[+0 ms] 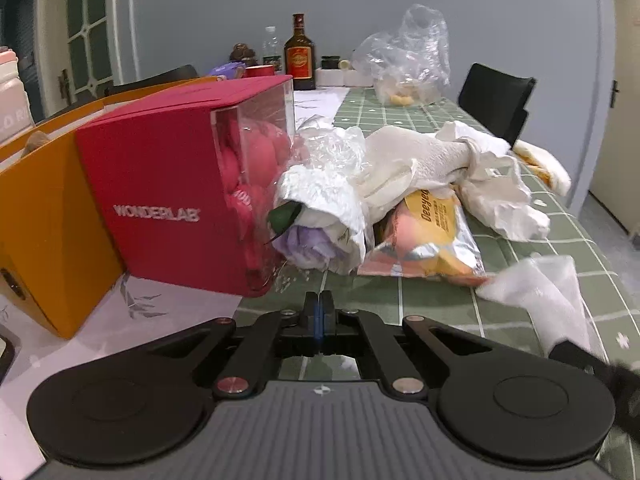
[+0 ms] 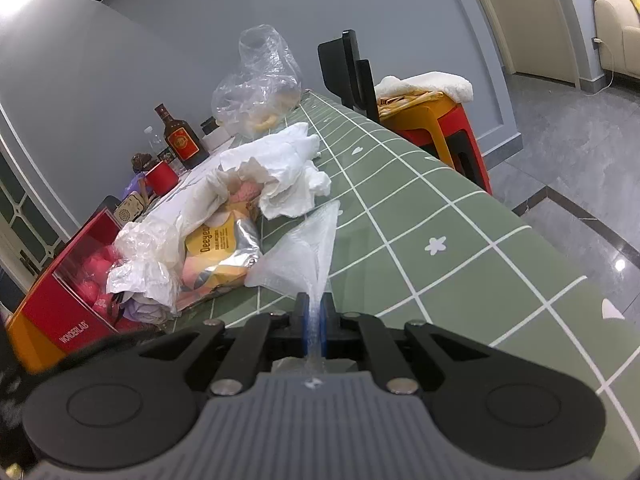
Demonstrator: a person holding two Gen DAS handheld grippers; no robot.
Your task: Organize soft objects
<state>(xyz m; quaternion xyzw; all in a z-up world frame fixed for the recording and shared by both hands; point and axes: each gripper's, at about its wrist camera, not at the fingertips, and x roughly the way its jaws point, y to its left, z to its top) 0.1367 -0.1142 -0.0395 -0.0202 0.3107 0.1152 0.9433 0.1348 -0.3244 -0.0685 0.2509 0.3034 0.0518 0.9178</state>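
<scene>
My right gripper is shut on a thin white foam sheet, which fans out ahead of the jaws above the green checked tablecloth. The same sheet shows at the right of the left wrist view. My left gripper is shut and empty, low over the table, just in front of a pile of soft things: crumpled white paper towels, clear plastic wrap, a yellow snack bag and a purple cloth.
A red WONDERLAB box with pink balls inside stands left of the pile, against an orange box. At the table's far end are a brown bottle, a clear plastic bag and a red cup. A black chair and an orange stool stand beside the table.
</scene>
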